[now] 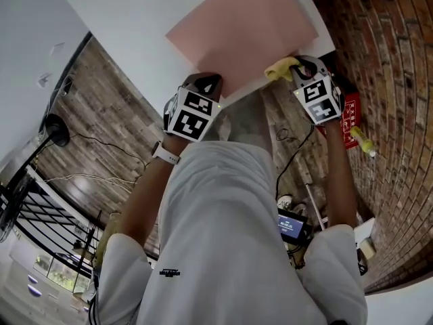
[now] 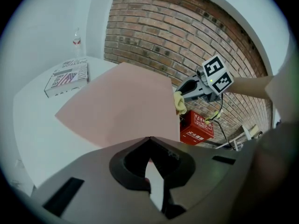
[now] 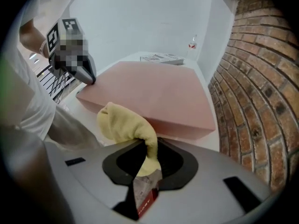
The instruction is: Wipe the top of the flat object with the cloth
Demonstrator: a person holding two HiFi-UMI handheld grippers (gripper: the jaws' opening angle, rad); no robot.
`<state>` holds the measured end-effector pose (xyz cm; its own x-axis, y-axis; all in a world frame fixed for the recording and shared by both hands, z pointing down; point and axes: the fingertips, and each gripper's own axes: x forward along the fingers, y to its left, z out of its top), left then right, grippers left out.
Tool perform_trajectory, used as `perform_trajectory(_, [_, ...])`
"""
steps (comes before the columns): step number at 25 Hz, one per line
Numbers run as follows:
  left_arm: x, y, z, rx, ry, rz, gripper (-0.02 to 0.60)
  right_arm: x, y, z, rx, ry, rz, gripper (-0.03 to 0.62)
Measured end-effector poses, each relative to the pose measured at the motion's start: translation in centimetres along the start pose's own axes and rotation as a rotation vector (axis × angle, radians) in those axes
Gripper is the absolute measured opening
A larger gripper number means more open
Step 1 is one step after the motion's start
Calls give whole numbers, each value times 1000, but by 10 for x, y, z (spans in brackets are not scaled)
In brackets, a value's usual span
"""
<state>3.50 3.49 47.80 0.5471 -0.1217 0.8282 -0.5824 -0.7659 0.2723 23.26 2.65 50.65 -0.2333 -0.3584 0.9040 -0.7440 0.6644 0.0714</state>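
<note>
1 cloth (image 3: 124, 125) trails leftward from clamped right gripper (image 3: 148, 155); left gripper (image 2: 149, 141) closed beside slab (image 2: 121, 101).

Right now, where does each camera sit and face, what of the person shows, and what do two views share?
Head view: on the head, steeply down at the pink board; shirt, forearms, left gripper, right gripper.
Left gripper view: on it, across the board toward the brick wall; a forearm.
Right gripper view: on it, over the yellow cloth at the board; a sleeve.
Shared: both gripper views show the other gripper.
</note>
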Motion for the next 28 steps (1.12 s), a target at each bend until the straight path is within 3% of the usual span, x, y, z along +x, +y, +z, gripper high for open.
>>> perform_trajectory(6, [1, 1, 0, 0, 3, 1, 18, -1, -50, -13, 127, -40, -88, 80])
perform_trajectory(18, [2, 0, 1, 14, 28, 4, 18, -16, -142, -45, 482, -127, -335, 78])
perform_trajectory(23, [0, 0, 1, 23, 22, 12, 18, -48, -153, -42, 505, -199, -472, 75])
perform_trajectory(28, [-2, 1, 2, -3, 19, -3, 18, -93, -144, -24, 524, -297, -537, 75])
